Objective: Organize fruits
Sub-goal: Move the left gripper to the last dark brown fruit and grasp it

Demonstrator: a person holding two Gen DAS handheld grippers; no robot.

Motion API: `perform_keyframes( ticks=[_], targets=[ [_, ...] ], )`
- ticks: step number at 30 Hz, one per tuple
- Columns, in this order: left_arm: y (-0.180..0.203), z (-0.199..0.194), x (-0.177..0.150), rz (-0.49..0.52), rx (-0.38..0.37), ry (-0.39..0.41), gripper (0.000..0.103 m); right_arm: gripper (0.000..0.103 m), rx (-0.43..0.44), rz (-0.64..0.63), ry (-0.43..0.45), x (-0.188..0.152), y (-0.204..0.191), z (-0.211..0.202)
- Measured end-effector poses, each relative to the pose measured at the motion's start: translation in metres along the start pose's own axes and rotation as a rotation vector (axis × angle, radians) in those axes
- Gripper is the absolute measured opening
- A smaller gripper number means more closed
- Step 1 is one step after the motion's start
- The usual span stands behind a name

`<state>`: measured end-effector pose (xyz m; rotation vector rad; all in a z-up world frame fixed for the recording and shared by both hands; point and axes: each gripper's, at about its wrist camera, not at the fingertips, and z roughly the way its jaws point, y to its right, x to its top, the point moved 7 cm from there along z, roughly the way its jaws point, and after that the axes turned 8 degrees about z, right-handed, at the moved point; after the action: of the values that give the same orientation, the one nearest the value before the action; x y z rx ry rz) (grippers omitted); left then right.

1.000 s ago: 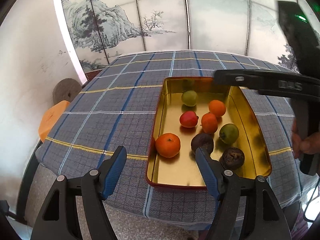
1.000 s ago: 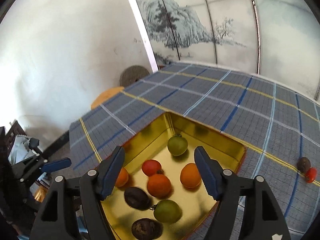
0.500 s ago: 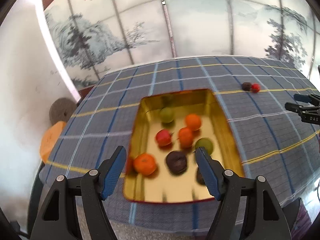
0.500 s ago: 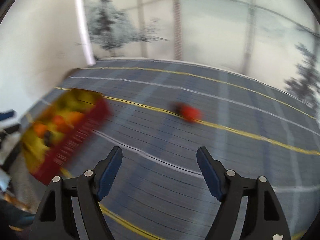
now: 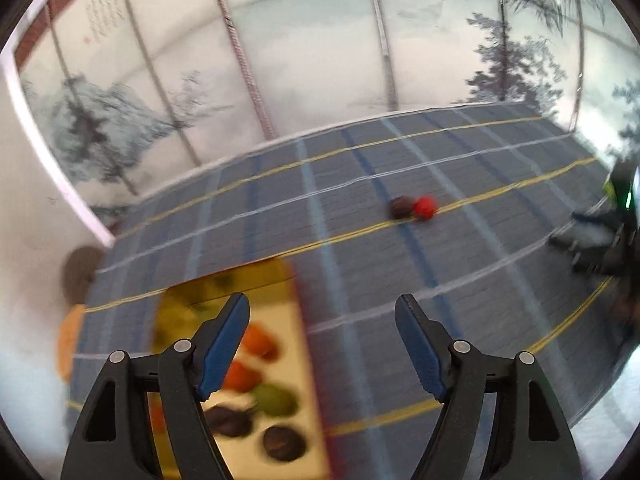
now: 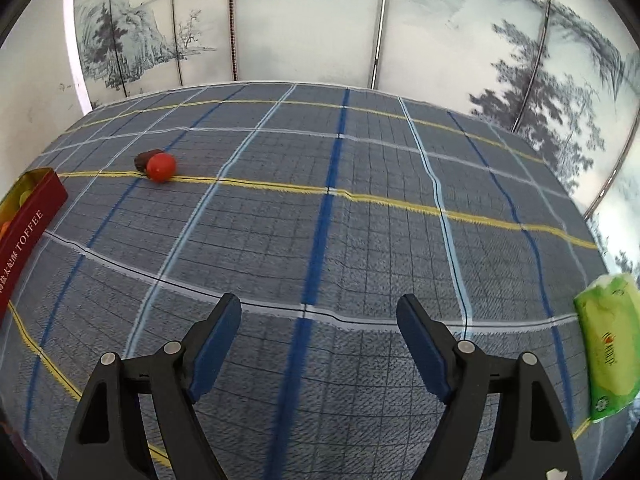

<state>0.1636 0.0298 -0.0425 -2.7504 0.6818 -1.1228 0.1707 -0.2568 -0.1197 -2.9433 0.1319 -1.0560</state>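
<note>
A: Two loose fruits on the surface: a red fruit (image 6: 161, 167) and a dark fruit (image 6: 145, 159), touching each other. From the right wrist view they lie well ahead of the jaws and off to their left, the dark one partly behind the red one. Both sit on or just beside a yellow stripe of the checked cloth (image 6: 340, 208).

B: Left wrist view?

A: Same pair, blurred. Red fruit (image 5: 424, 207) and dark fruit (image 5: 401, 207) lie far ahead of the jaws, slightly to the right of the gap between them.

B: Jaw state?

A: Left gripper (image 5: 322, 344): jaws spread wide, nothing between them. Right gripper (image 6: 319, 346): jaws spread wide too, only cloth showing in the gap.

B: The container?

A: Gold-lined tin (image 5: 302, 344) with red outer wall. In the left wrist view it lies under and behind the left jaw, its right wall running through the gap between the jaws. Several fruits inside: orange ones, a green one (image 5: 276, 399), and dark ones near the bottom. Blur stops me from giving an exact count. In the right wrist view only a corner of the tin (image 6: 30, 224) shows, far left of the jaws, with "TOFFEE" printed on the red side.

B: Anything else?

A: Green tissue pack (image 6: 610, 340) at the surface edge, far right of the right jaws. The right gripper also appears in the left wrist view, far right of the jaws and blurred. A painted landscape screen (image 6: 312, 20) stands behind the surface.
</note>
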Motion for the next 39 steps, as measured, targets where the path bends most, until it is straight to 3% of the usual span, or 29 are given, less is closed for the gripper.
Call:
perform_keyframes(
  ticks=[4, 11, 14, 17, 23, 27, 32, 39],
  targets=[
    [0.012, 0.046, 0.040, -0.086, -0.149, -0.048, 0.076, 0.078, 0.033, 0.006, -0.005, -0.003, 0.000, 0.004],
    [0.021, 0.130, 0.076, -0.102, -0.226, -0.086, 0.075, 0.082, 0.098, 0.022, 0.021, -0.002, -0.002, -0.003],
    [0.020, 0.158, 0.082, -0.190, -0.282, -0.142, 0.065, 0.082, 0.128, 0.035, 0.024, -0.002, -0.001, -0.004],
    [0.016, 0.178, 0.086, -0.292, -0.313, -0.182, 0.063, 0.084, 0.149, 0.022, 0.025, -0.003, -0.005, -0.005],
    [0.026, 0.202, 0.086, -0.331, -0.327, -0.244, 0.055, 0.088, 0.170, -0.007, 0.031, -0.003, -0.012, -0.008],
    [0.029, 0.207, 0.085, -0.377, -0.359, -0.220, 0.055, 0.088, 0.191, 0.007, 0.036, -0.002, -0.010, -0.010],
    [0.024, 0.206, 0.069, -0.535, -0.450, -0.181, 0.055, 0.090, 0.204, 0.012, 0.040, -0.002, -0.010, -0.011],
    [0.016, 0.208, 0.069, -0.573, -0.478, -0.150, 0.053, 0.092, 0.209, 0.017, 0.048, -0.001, -0.009, -0.012]
  ],
)
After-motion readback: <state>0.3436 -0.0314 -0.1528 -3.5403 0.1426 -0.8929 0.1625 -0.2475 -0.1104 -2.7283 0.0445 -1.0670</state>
